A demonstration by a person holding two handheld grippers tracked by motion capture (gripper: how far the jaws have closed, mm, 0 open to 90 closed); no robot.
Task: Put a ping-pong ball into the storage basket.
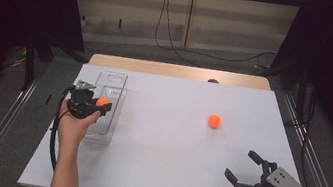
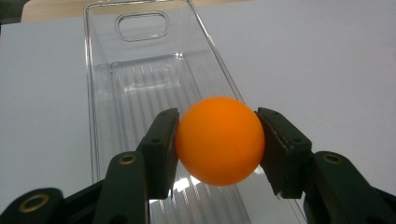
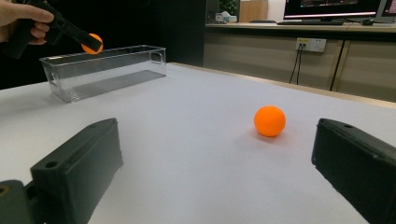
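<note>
White table surface spans the middle of the high view, with a strip of bare wood at its far edge, grey floor on both sides and dark curtains in the upper corners. At centre left of that frame a clear plastic bin, long and narrow with a handle slot at its far end, lies lengthwise on the table. The left gripper, held in the person's left hand, is raised over the bin's near half; its two black jaws are closed on an orange ball. In the left gripper view the pads press on opposite sides of this ball, at the centre of the frame, with the ribbed floor of the bin visible beneath and beyond it. The right gripper view places the same ball in the upper left, above the bin's rim and clear of its walls.

A second orange ball rests alone on the bare table, right of centre in the high view and well apart from the bin. The right gripper, in the lower right of that frame, is held low near the table's near edge with its jaws spread wide and nothing between them. In its own view the second ball lies on the table beyond the jaws, right of centre.
</note>
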